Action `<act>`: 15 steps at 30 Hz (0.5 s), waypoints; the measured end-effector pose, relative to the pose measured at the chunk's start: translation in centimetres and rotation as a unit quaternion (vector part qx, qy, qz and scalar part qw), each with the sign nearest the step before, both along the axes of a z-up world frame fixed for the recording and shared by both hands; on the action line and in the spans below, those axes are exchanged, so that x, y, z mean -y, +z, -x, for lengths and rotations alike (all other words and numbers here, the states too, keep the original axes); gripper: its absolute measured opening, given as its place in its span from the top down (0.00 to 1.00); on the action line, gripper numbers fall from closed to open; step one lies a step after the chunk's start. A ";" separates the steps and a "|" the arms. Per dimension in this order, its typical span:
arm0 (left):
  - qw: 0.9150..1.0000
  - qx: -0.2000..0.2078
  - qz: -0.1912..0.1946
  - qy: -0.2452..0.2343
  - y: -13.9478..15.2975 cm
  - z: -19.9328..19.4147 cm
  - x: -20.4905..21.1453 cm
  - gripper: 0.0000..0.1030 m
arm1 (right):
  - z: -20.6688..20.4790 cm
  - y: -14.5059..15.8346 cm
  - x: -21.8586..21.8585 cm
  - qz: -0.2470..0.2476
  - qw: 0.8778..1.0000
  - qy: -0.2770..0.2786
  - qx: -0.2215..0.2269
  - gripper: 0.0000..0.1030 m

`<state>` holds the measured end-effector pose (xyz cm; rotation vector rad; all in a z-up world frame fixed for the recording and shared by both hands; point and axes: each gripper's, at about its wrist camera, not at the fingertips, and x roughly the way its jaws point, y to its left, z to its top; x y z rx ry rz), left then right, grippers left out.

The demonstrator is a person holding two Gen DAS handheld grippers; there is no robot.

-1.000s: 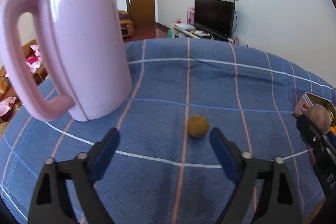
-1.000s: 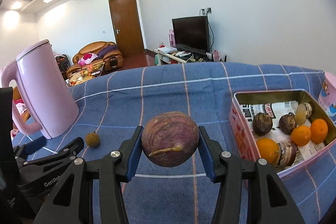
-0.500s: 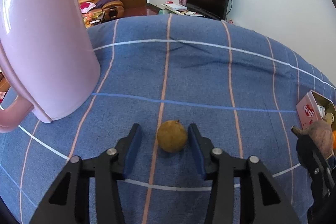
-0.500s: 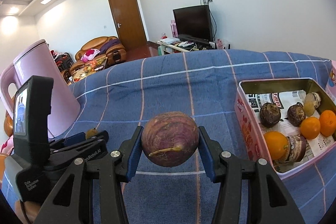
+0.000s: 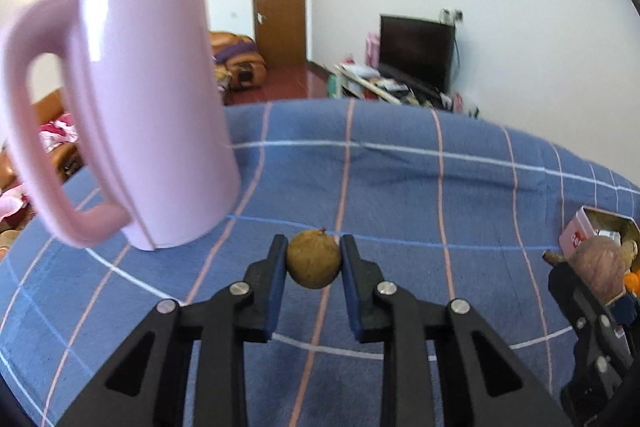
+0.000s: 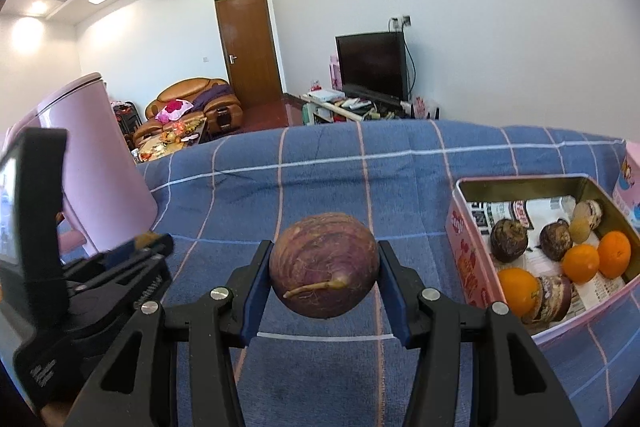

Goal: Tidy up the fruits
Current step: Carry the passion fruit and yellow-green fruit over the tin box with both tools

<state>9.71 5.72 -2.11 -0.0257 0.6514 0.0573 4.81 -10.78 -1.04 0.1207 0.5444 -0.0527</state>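
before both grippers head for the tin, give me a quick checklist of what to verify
1. Left gripper shut on the longan: ok.
2. Right gripper shut on the purple fruit: ok.
3. Tin open: ok.
4. Free space in the tin: ok, bare paper at the back.
5. Kettle out of the path: ok, it stands left, tin right.
6. Longan lifted off the cloth: cannot tell.

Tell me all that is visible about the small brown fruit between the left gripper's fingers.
The small brown fruit is round, with dull, rough tan-brown skin and a tiny stem nub on top. It sits clamped between the blue pads of the left gripper, one pad on each side, touching nothing else that shows. Behind it lies the blue checked cloth; the pink kettle stands to its left, apart from it.
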 end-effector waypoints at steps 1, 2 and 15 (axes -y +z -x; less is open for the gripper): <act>1.000 0.007 0.000 0.005 0.1 0.4 -0.1 0.73 | 0.2 0.2 0.0 0.003 1.000 -0.001 0.004 0.49; 1.000 0.013 -0.001 0.010 0.3 0.7 -0.3 0.73 | 0.4 0.3 -0.1 0.006 1.000 -0.001 0.008 0.49; 0.999 0.039 0.001 0.026 0.7 3.3 -0.3 0.73 | 1.9 0.8 -0.4 0.030 0.999 -0.007 0.031 0.49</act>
